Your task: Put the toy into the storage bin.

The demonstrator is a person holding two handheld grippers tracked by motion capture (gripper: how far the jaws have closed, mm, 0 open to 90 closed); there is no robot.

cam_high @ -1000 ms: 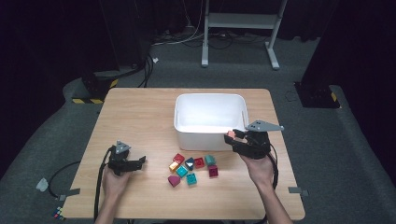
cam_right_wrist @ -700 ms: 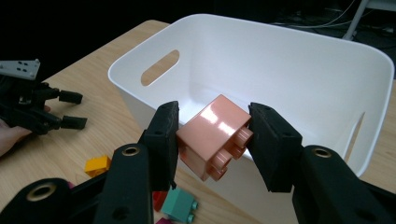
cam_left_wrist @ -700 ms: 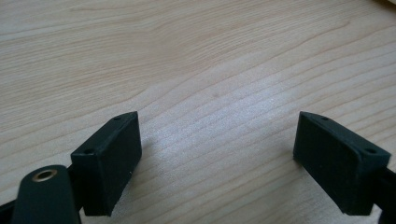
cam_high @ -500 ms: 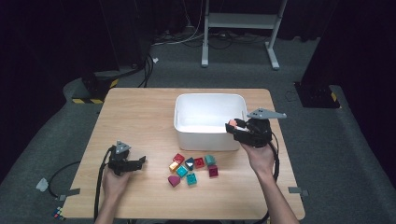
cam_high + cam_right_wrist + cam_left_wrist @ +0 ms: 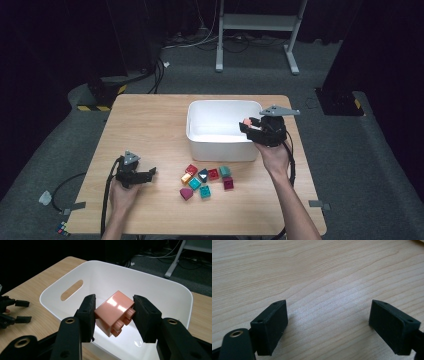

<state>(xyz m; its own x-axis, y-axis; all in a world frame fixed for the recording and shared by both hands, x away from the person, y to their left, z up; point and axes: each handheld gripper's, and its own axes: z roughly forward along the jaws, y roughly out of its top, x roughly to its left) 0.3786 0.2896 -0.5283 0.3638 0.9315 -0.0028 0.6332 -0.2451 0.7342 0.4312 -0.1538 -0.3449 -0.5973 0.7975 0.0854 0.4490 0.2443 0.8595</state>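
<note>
Pink brick (image 5: 113, 312) pinched in right gripper (image 5: 113, 313) above white bin (image 5: 200, 142), not yet dropped. Left gripper (image 5: 328, 325) spread, idle. Eight blocks (image 5: 206, 180) remaining beside bin's near wall.

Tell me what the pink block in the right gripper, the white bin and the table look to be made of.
Pink block: likely moulded plastic, glossy; bright highlights on its top and round studs.
White bin: probably plastic, smooth with a slight sheen; rounded rim, cut-out handle slot, a reflection on its floor.
Table: wood or wood-look laminate, matte; pale grain lines run across it, and which of the two cannot be told.
</note>
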